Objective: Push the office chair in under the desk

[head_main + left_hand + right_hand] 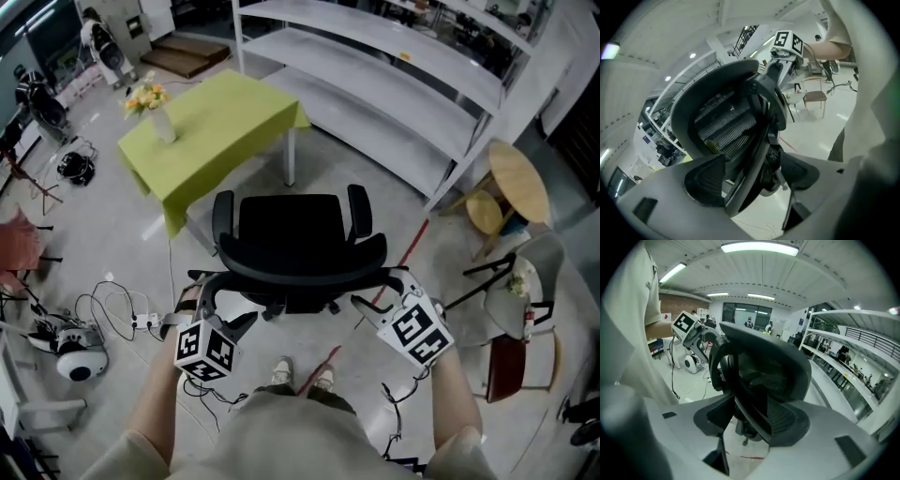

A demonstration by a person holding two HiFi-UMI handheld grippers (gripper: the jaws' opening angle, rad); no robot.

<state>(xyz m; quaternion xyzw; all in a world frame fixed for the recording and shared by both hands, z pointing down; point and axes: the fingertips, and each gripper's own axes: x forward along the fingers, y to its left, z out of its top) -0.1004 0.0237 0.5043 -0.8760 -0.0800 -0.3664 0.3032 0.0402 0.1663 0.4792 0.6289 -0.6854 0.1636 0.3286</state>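
Facing the desk (225, 112) under its yellow-green cloth, well apart from the office chair (298, 225) and not yet covering any of it. Standing behind the chair, with the seat turned toward the desk and the backrest (305, 267) nearest. Bracketing the backrest's top rim, with the left gripper (223, 307) at one end and the right gripper (380, 295) at the other. Keeping both spread, the rim lying between the jaws, pinching nothing. Judging this as the taking-hold step. Next, probably closing on or bearing against the rim, then pushing evenly, steering toward the opening under the desk.
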